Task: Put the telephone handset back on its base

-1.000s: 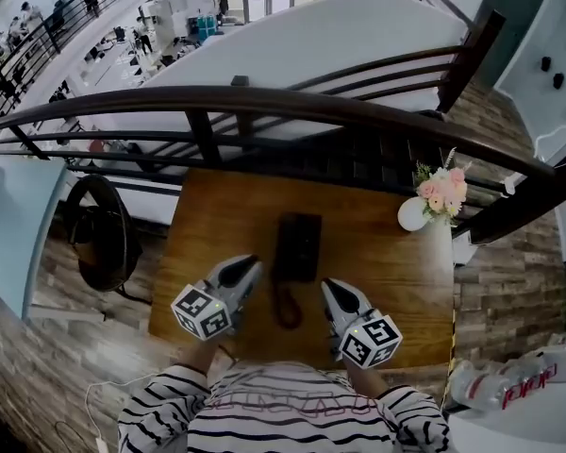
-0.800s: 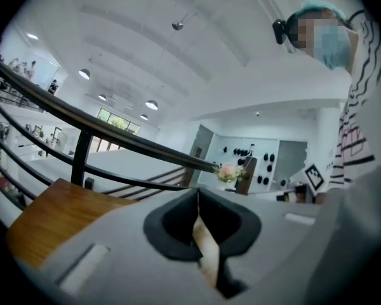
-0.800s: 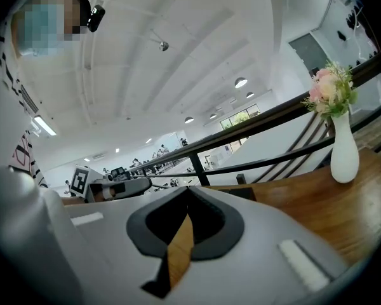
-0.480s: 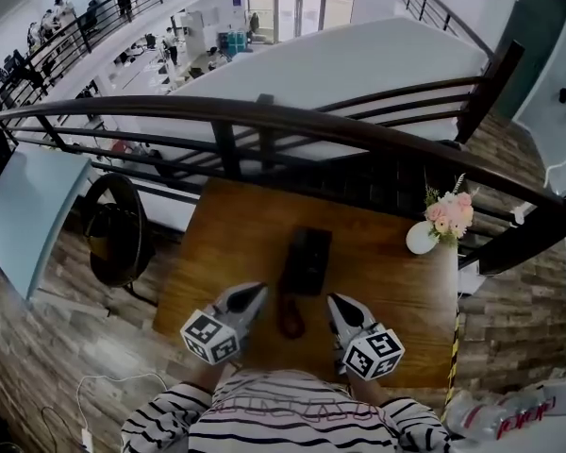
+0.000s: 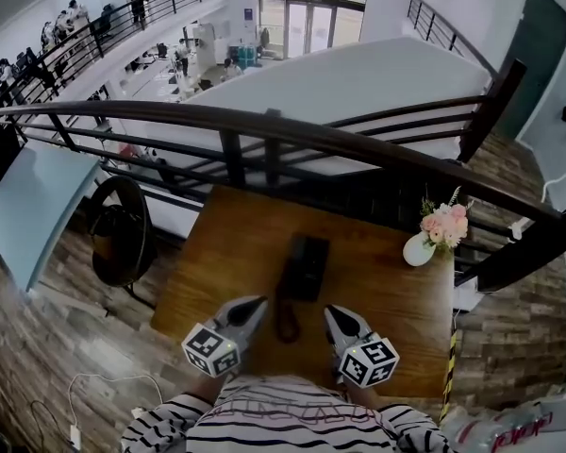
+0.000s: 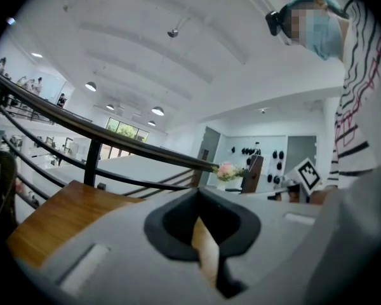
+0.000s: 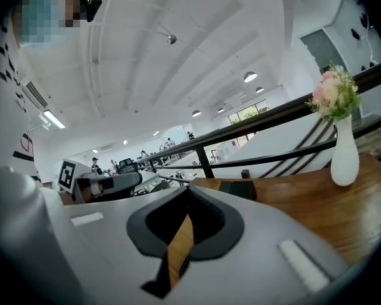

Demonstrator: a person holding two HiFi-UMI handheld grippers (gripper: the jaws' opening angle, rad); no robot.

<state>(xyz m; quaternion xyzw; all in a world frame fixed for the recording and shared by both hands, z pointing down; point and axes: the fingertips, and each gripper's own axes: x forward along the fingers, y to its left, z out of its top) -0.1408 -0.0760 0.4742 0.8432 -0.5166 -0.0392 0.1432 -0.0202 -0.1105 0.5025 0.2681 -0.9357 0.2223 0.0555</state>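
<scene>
Both tools were back near the person's body, and neither one carried anything. The left gripper [image 5: 254,306] had its jaws pressed together on nothing, with only a sliver of wood showing through the slit in its own view. The right gripper [image 5: 334,313] matched it, jaws together and bare. Just ahead of both tips, and a touch nearer the left one, sat the black base [image 5: 311,262] on the wooden table [image 5: 217,253]. The handset [image 5: 291,272] appeared to lie along the base's left side, though the dark shape was too small to show how well it was seated. The curled cord [image 5: 286,321] trailed back from it into the gap between the two grippers, touching neither. Well off beyond the right gripper stood a white vase [image 5: 419,249] of flowers, clear of the action. By the look of it, the placing step was over and this was the retreat. The next move seemed to call only for checking the handset's seat and, if it sat proud, a gentle downward nudge with closed tips.
</scene>
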